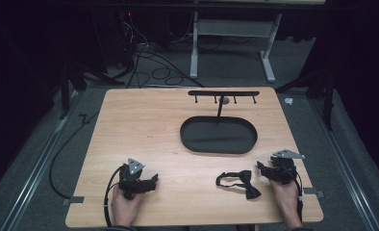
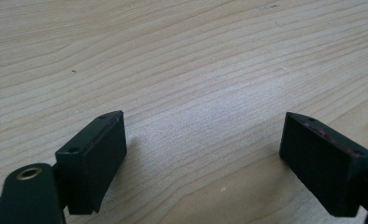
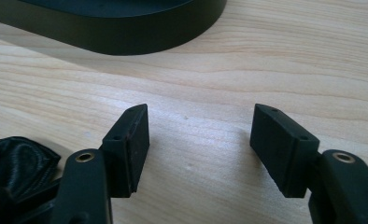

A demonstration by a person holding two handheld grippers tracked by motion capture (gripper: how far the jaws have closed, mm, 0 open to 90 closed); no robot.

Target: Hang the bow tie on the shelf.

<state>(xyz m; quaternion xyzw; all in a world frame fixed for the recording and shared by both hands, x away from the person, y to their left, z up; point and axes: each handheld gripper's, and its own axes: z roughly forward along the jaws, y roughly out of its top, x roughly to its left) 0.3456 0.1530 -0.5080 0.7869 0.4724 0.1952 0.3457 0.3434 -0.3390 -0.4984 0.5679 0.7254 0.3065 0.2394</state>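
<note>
The right claw (image 1: 263,167) is spread wide and holds nothing, and so is the left claw (image 1: 153,179). A black bow tie (image 1: 243,182) lies on the counter (image 1: 144,120), just beside the right claw. It looks soft, light and floppy, so its middle knot seems best to pinch. Farther back sits a black tray (image 1: 219,143) with a hook rack (image 1: 223,94).

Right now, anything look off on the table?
Nothing damaged or spilled. The bow tie lies loose on the table beside the right tool, strap sprawled, while the rack and tray hold nothing. Both tools are open.
</note>
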